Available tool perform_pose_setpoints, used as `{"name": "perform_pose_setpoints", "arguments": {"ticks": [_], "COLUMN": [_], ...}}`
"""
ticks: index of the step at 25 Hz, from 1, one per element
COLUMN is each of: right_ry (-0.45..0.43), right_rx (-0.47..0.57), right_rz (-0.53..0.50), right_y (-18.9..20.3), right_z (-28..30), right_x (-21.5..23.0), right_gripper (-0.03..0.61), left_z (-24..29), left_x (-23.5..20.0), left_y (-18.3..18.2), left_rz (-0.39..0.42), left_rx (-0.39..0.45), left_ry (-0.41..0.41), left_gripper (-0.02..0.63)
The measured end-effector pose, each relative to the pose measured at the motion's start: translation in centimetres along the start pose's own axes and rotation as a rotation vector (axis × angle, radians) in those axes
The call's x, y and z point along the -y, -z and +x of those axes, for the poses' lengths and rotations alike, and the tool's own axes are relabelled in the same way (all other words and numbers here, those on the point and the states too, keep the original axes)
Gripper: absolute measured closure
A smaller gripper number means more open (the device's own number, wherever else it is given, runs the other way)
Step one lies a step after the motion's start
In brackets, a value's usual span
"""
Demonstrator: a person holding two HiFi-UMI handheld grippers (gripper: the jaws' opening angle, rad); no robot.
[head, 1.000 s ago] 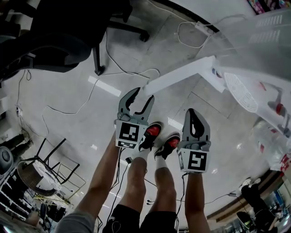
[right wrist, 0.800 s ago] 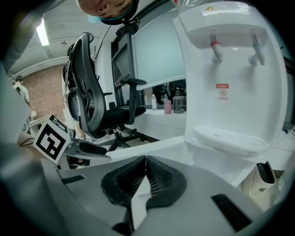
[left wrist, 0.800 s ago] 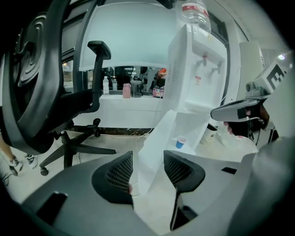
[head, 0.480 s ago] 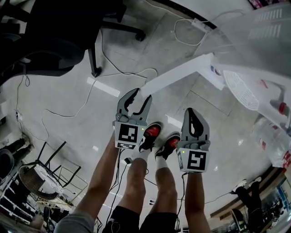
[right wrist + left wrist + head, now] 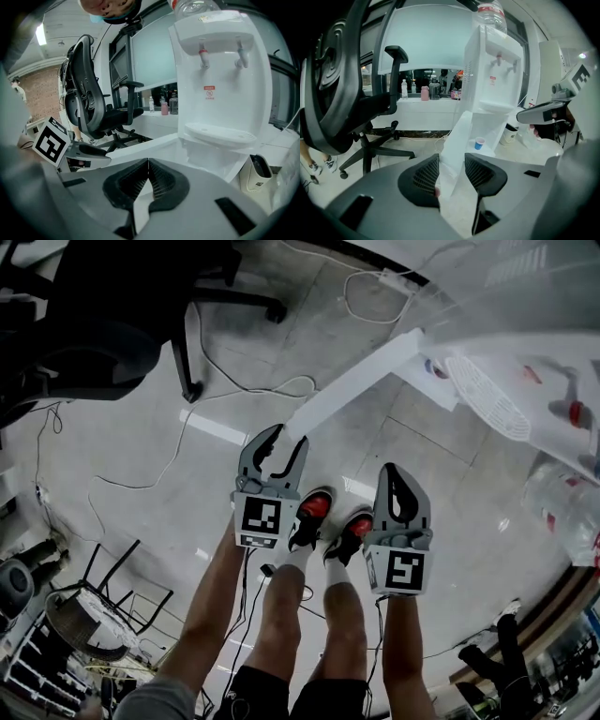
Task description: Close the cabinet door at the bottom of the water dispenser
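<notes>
The jaws of our left tool [image 5: 289,439] have just been closing a little. The near end of the white cabinet door [image 5: 356,381] now sits a bit further in between the tips than a second ago. In the left gripper view the jaws stand apart. The door edge runs up between them, and we cannot see the pads pressing on it.

Our right tool [image 5: 394,470] looks almost where it was, just right of our red shoes [image 5: 314,512]. Its jaws are together at the tips with nothing in them.

The door is still open. It swings out from the bottom of the water dispenser [image 5: 525,324], which is far and to the right, and reaches toward us and left as far as the left tool.

Past the open door, a small blue and white cup [image 5: 479,143] stands at the foot of the dispenser. We cannot tell what is in it. A clear bottle [image 5: 490,11] sits upside down on top of the dispenser. A white bin [image 5: 508,133] with a dark inside stands on the floor [image 5: 141,446] just right of the dispenser.

A black office chair [image 5: 103,315] stands far to the left, well apart from the door. Thin cables [image 5: 234,390] lie on the floor between the chair and the door, and one loops close to the door's near end.
</notes>
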State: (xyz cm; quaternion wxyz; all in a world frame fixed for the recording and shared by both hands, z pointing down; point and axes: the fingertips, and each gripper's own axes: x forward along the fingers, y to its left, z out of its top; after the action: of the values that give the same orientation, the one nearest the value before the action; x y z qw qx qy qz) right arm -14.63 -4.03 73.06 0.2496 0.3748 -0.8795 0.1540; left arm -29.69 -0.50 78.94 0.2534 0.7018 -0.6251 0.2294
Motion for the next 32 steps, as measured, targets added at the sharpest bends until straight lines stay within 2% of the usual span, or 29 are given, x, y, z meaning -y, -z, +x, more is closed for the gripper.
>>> {"name": "perform_pose_setpoints", "arguments": {"ticks": [12,32], "right_ry": [0.055,0.192], "right_rx": [0.006,0.044], "right_rz": [0.057,0.167], "right_y": [3.0,8.2], "right_z": [-4.4,-12.5], "right_x": [1.5,7.6], "right_gripper": [0.56,0.559], "left_z": [-1.1,-0.1], "left_x": [5.6,16.4], "left_y": [1.5,1.9], "left_rz": [0.036,0.092], "left_rx": [-0.008,-0.007], "left_ry": [0.063,0.188], "left_gripper": [0.431,0.419]}}
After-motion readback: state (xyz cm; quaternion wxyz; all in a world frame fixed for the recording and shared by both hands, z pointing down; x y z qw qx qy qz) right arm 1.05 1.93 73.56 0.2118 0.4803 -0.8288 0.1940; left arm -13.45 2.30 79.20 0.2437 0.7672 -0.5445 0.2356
